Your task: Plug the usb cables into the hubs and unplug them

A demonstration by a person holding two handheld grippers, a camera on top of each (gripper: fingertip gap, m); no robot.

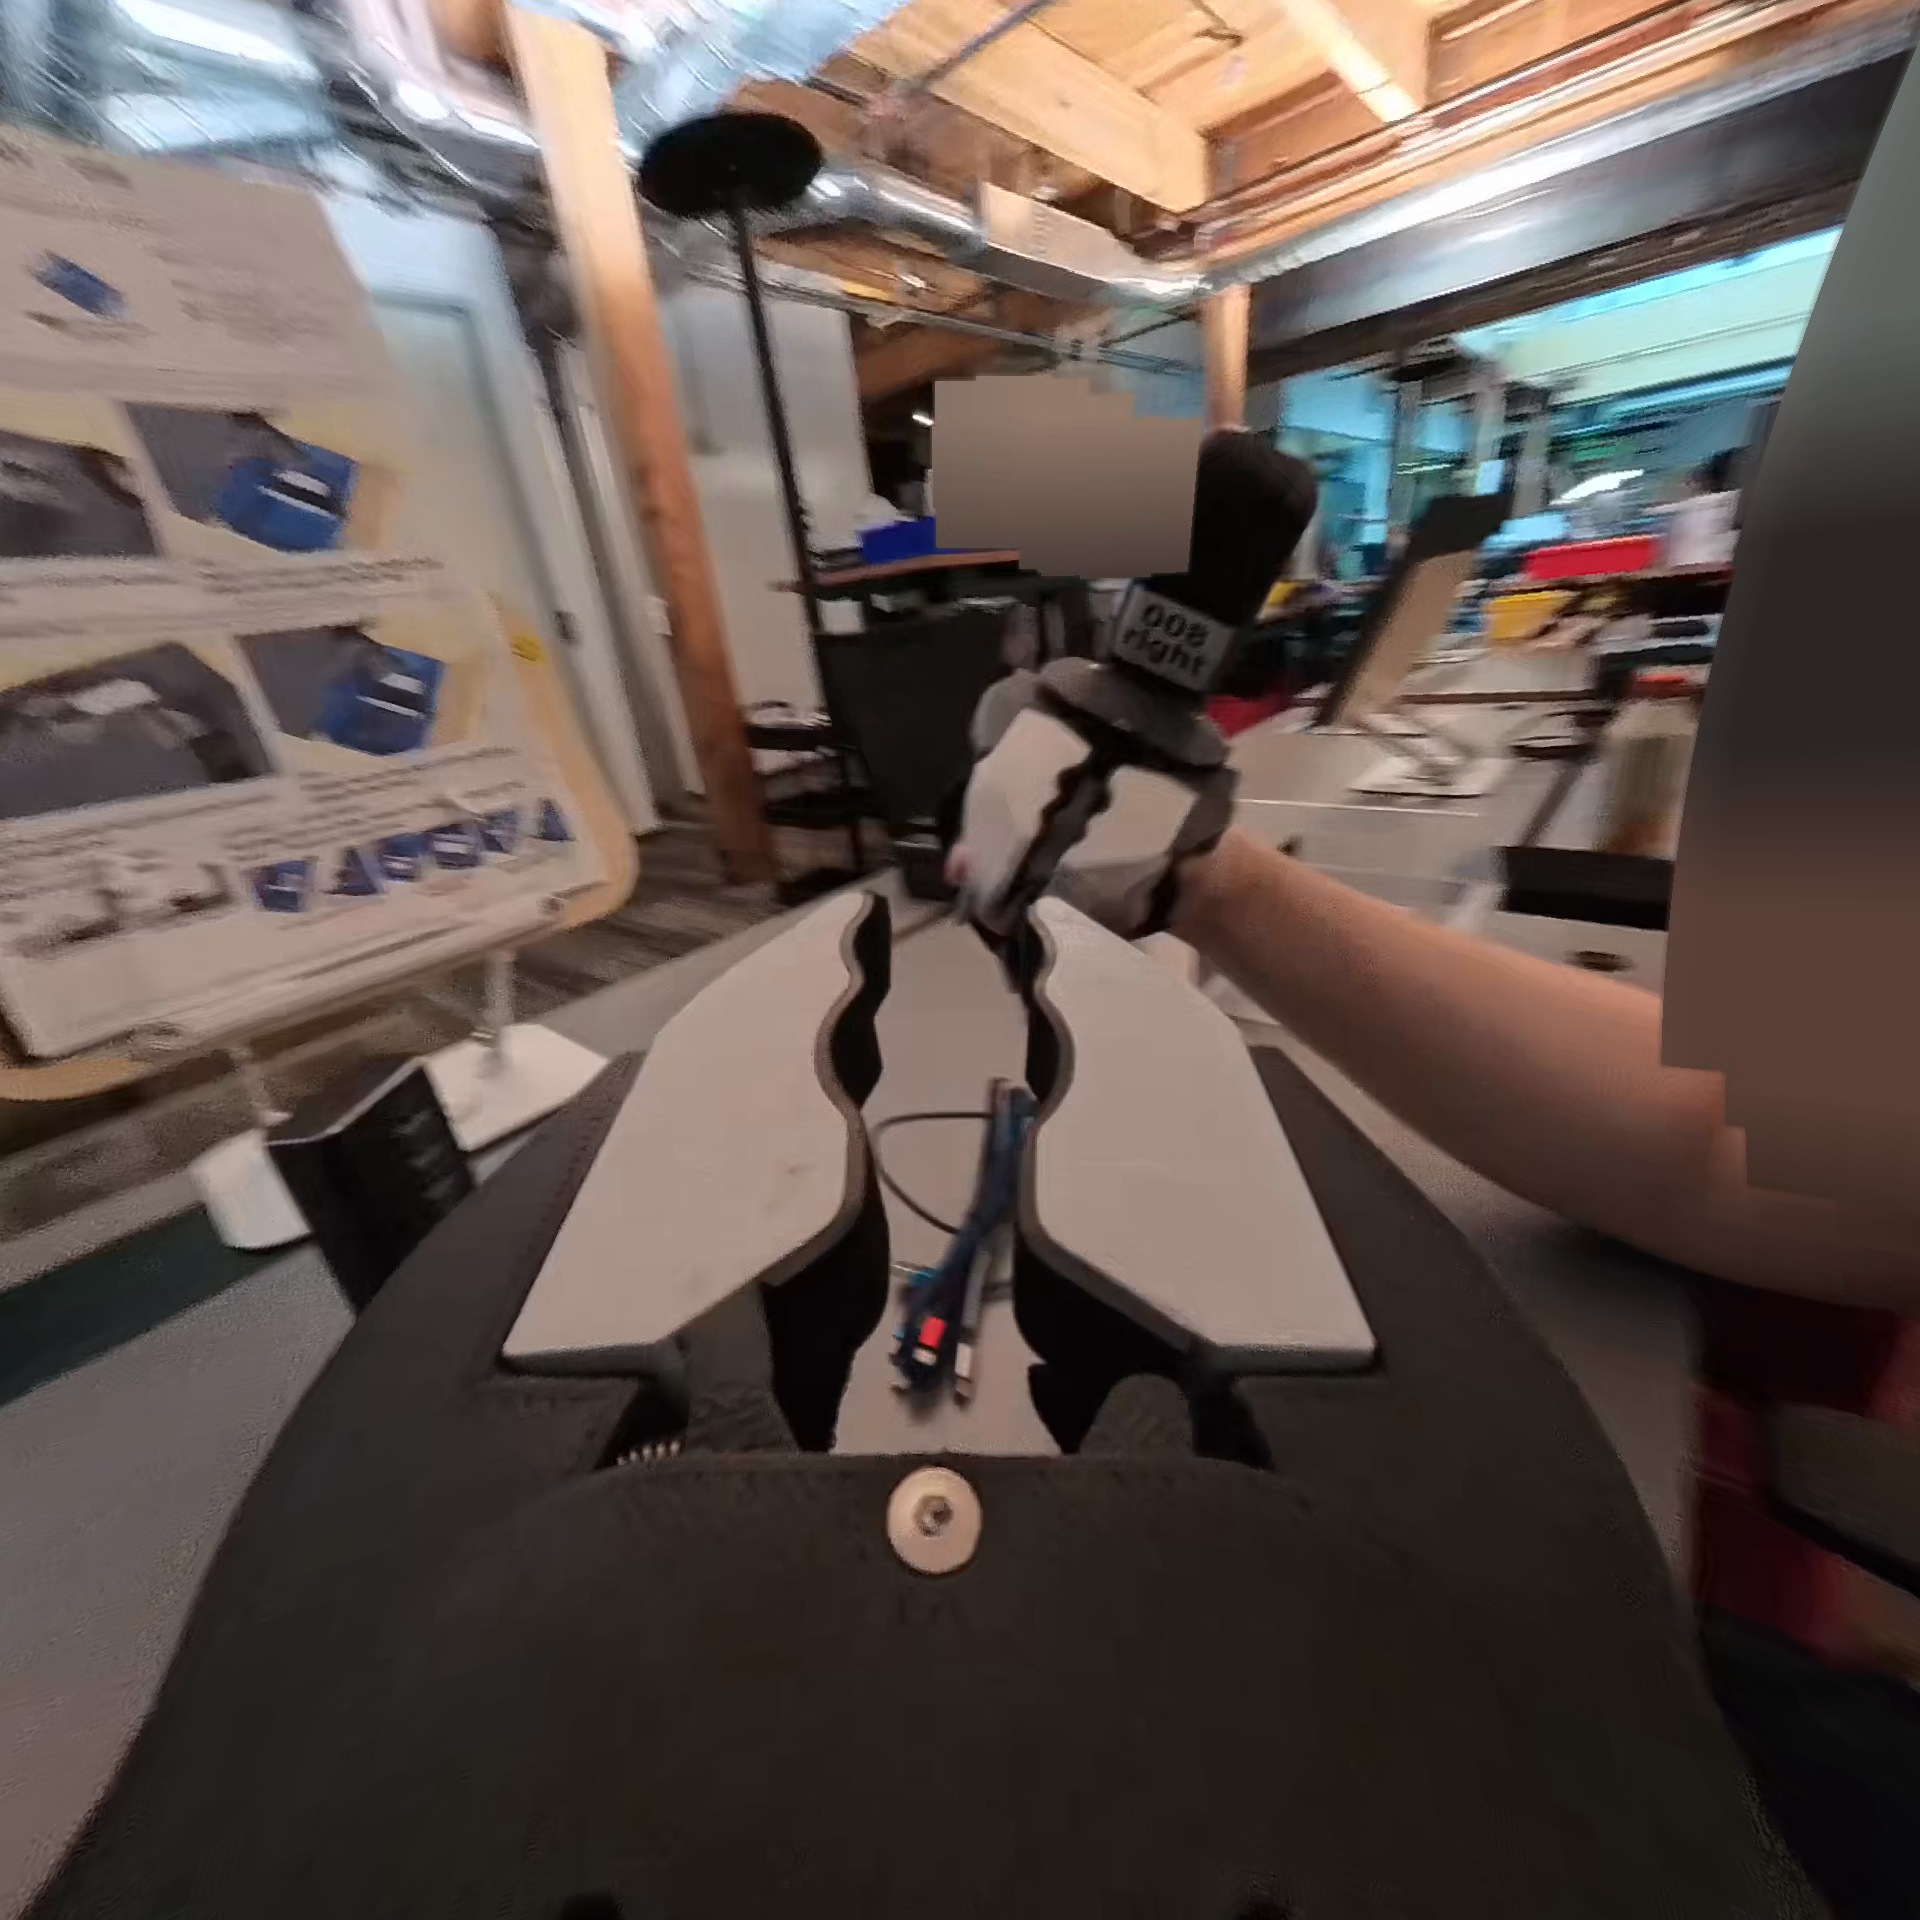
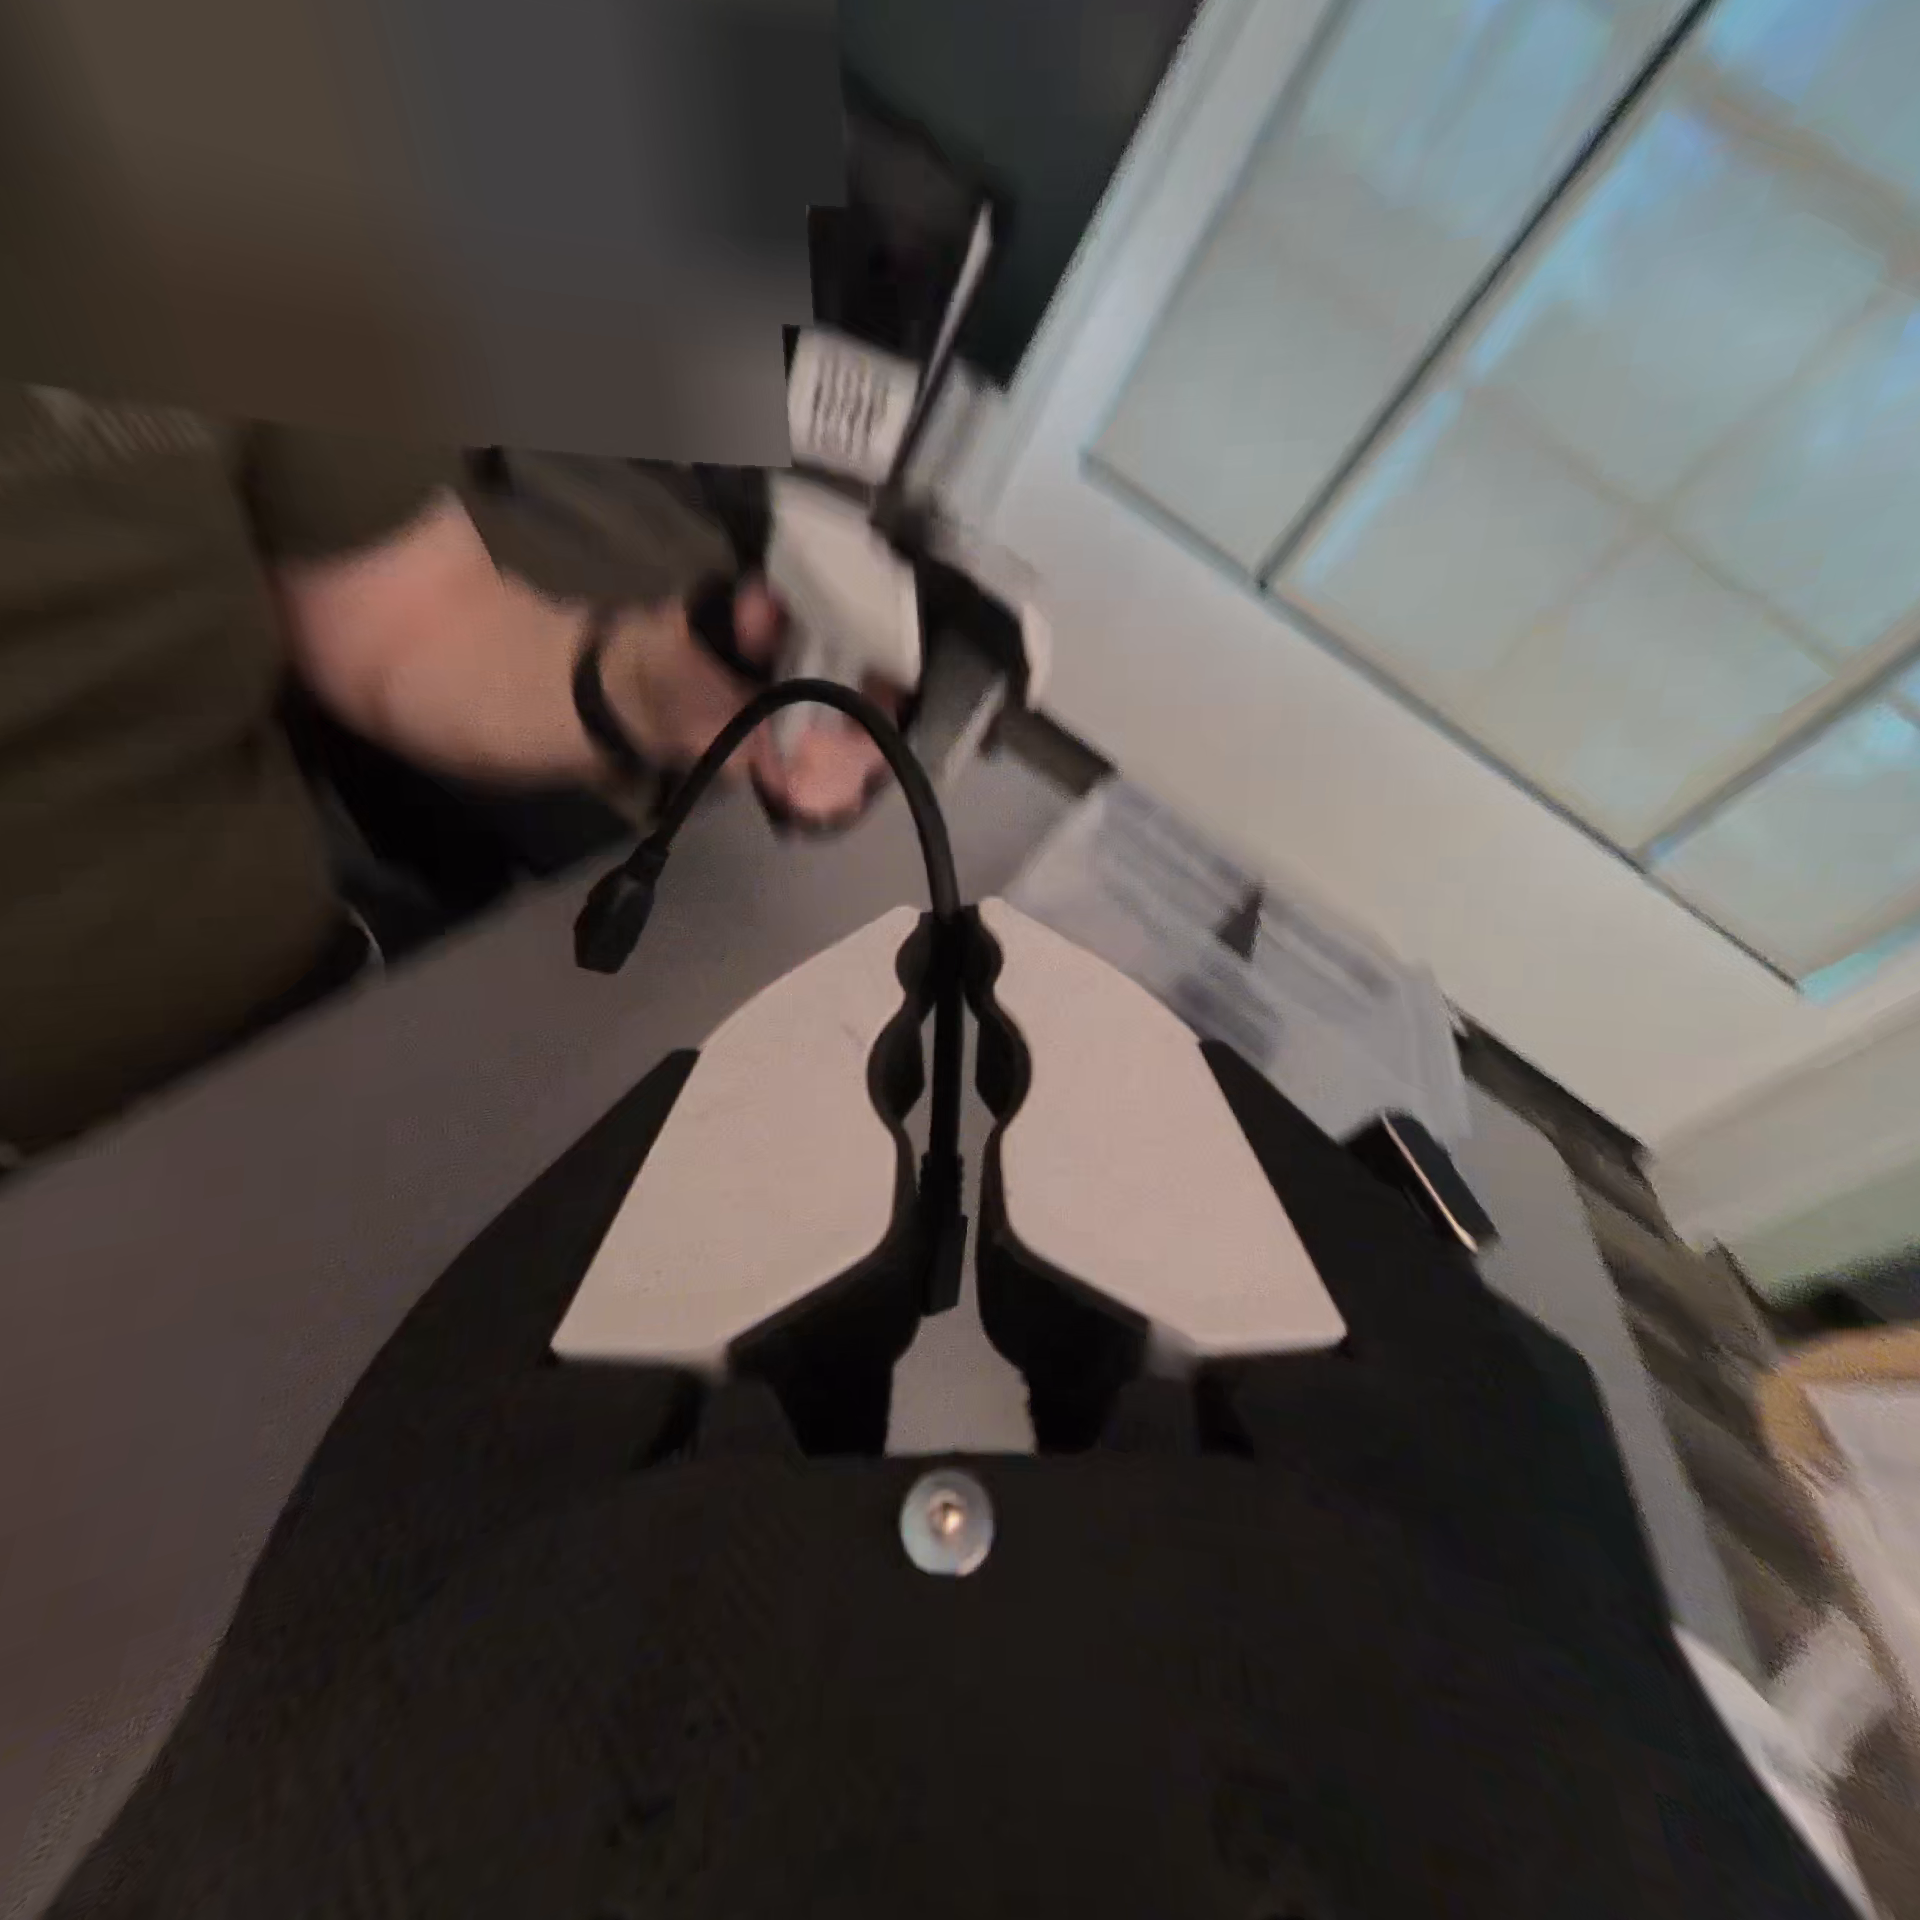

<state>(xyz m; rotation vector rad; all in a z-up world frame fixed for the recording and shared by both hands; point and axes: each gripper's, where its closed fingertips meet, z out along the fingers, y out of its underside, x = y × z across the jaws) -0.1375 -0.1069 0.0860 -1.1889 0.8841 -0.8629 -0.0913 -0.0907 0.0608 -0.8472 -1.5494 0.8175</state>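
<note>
My right gripper (image 2: 951,916) is shut on a short black USB cable (image 2: 894,748). The cable arcs up out of the fingertips and ends in a free black plug (image 2: 615,925) at the left; its other end lies between the jaws. In the left wrist view the right gripper (image 1: 971,899) hangs just ahead of my left gripper (image 1: 956,925), which is open and empty above the table. A bundle of blue USB cables (image 1: 961,1236) with plugs lies on the table between the left fingers. No hub can be made out. Both views are motion-blurred.
A black box (image 1: 390,1164) stands at the left on the grey table (image 1: 935,1018). Behind it is a tilted instruction board (image 1: 260,623) on a white stand. A person's forearm (image 1: 1455,1060) reaches in from the right. A thin black cable loop (image 1: 896,1143) lies by the bundle. The tips of one gripper are about 6 centimeters away from the tips of the other.
</note>
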